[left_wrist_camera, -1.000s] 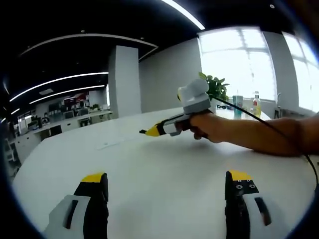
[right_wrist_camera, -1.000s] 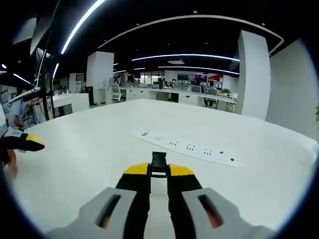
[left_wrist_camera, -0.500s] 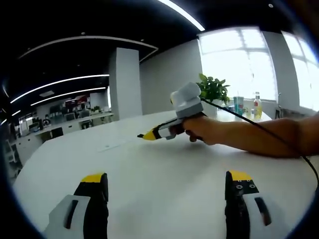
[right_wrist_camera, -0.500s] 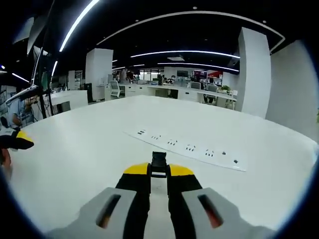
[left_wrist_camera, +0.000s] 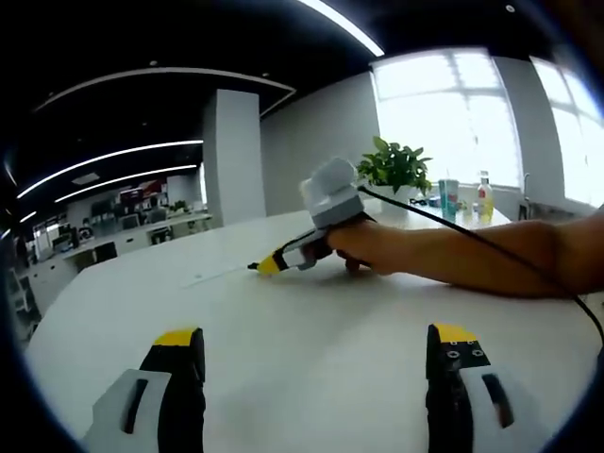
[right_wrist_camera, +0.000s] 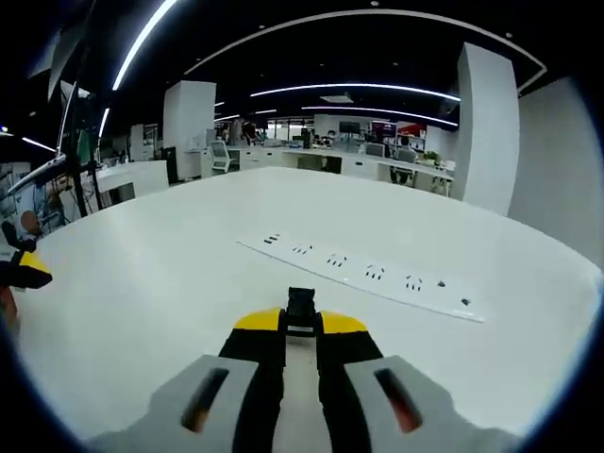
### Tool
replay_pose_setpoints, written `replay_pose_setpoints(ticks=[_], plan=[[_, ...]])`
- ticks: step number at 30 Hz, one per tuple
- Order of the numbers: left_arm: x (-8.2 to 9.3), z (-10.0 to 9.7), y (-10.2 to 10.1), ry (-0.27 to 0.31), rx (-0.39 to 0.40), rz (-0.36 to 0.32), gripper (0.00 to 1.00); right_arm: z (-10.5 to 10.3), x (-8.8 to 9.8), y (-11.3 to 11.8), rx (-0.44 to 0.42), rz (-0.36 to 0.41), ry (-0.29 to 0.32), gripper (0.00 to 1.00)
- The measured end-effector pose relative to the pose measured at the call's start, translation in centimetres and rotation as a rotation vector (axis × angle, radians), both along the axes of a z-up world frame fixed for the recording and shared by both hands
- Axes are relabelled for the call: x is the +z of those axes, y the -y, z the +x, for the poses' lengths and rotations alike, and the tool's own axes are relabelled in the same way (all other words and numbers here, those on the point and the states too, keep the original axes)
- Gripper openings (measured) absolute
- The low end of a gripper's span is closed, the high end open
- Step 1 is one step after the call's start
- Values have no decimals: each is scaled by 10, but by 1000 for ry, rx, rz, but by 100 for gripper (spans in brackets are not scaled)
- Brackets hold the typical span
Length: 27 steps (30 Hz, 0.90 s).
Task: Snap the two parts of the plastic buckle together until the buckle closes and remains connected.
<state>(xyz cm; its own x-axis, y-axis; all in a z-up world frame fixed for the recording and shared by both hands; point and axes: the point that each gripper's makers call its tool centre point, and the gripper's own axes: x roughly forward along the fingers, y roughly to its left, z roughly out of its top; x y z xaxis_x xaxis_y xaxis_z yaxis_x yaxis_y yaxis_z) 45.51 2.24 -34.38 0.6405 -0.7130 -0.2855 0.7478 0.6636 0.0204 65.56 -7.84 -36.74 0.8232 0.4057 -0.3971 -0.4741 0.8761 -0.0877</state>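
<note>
Since a second ago, the right gripper (left_wrist_camera: 260, 267) seen in the left gripper view has slid leftward and a little lower against the white table (left_wrist_camera: 311, 330), its yellow tip now closer to the pale power strip (left_wrist_camera: 215, 275) lying flat there. A person's hand (left_wrist_camera: 363, 247) wraps its grip, the forearm runs off the right edge, and a black cable (left_wrist_camera: 491, 247) trails over it. From this side I cannot tell how its jaws stand, and whatever they hold is too small to make out. The left gripper (left_wrist_camera: 314, 351) itself hangs above the table with its two yellow-tipped jaws spread wide and nothing between them. A potted plant (left_wrist_camera: 394, 166) and some bottles (left_wrist_camera: 467, 197) stand near the bright window; details there are washed out.

In the right gripper view, the power strip (right_wrist_camera: 368, 276) has shifted rightward and downward in the picture, which fits the camera moving. The right gripper (right_wrist_camera: 300, 323) has its jaws drawn close, pinching a small black buckle part (right_wrist_camera: 301, 309) that sticks out just past the yellow tips; its lower half is hidden between them. At the left edge the left gripper (right_wrist_camera: 21, 270) shows as a yellow and black tip, cut off by the rim. The second buckle part cannot be picked out.
</note>
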Motion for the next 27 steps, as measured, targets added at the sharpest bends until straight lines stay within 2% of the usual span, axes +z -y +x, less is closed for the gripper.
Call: replay_pose_setpoints(ticks=[3, 21, 27], plan=[[-2, -2, 2, 0, -9, 9, 99, -3, -6, -2, -7, -35, -19, 10], [4, 1, -1, 29, 10, 2, 99, 1, -6, -1, -21, -51, -20, 10], [0, 0, 1, 21, 5, 12, 99, 0, -6, -2, -8, -72, -20, 10]])
